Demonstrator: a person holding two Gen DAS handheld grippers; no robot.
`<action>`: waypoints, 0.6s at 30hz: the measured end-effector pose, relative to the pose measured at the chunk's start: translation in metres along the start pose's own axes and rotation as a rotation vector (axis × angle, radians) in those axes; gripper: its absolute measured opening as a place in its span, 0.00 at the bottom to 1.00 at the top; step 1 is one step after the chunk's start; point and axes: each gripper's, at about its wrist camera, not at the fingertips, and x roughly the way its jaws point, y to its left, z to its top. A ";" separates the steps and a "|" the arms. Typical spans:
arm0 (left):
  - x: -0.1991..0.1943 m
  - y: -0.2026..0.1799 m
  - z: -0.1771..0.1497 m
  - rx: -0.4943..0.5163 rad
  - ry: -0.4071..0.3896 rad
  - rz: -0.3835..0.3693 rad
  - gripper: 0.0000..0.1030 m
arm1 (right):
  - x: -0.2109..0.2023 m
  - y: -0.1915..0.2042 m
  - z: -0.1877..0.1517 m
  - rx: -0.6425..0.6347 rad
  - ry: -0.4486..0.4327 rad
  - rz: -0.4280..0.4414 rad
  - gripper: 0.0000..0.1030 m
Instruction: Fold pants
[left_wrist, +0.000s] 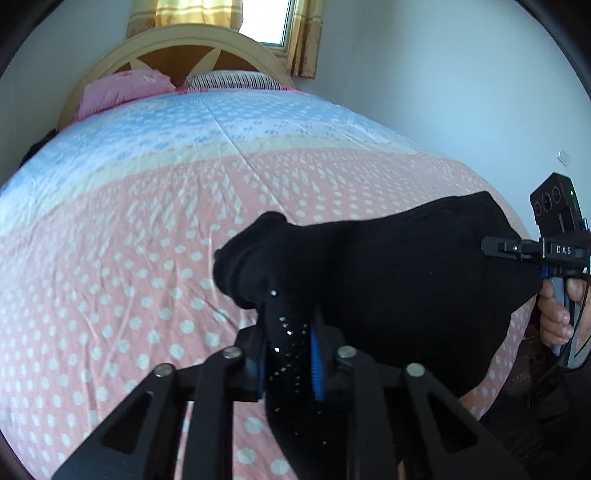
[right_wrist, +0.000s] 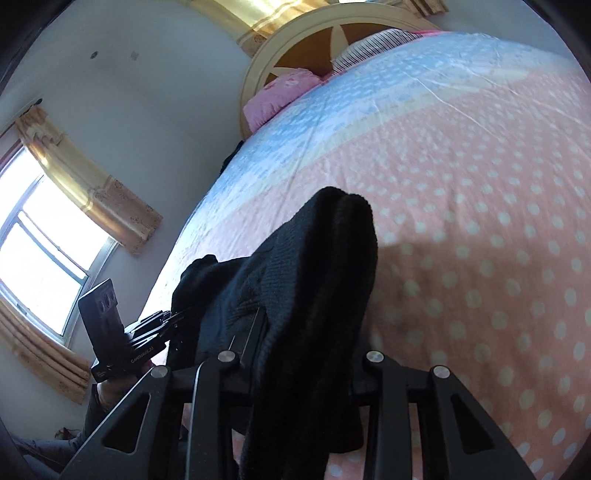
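Note:
The black pants (left_wrist: 388, 280) hang in the air above the bed, stretched between both grippers. My left gripper (left_wrist: 290, 343) is shut on one bunched end of the pants; small shiny studs show on the cloth between its fingers. My right gripper (left_wrist: 489, 246) is shut on the other end at the right of the left wrist view. In the right wrist view the pants (right_wrist: 314, 288) drape over my right gripper (right_wrist: 295, 354) and hide its fingertips. The left gripper (right_wrist: 173, 325) shows there at lower left, gripping the far end.
A bed with a pink polka-dot and blue quilt (left_wrist: 166, 221) lies below. A pink pillow (left_wrist: 118, 90) and a striped pillow (left_wrist: 236, 79) sit by the round headboard (left_wrist: 184, 44). White walls and a curtained window (right_wrist: 40, 240) surround it.

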 end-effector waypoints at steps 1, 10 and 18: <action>-0.005 0.000 0.001 0.012 -0.011 0.010 0.16 | 0.000 0.006 0.004 -0.014 -0.001 0.008 0.31; -0.060 0.044 0.003 0.004 -0.102 0.163 0.15 | 0.067 0.084 0.054 -0.173 0.067 0.076 0.31; -0.092 0.133 -0.014 -0.080 -0.093 0.377 0.15 | 0.195 0.160 0.072 -0.264 0.204 0.189 0.31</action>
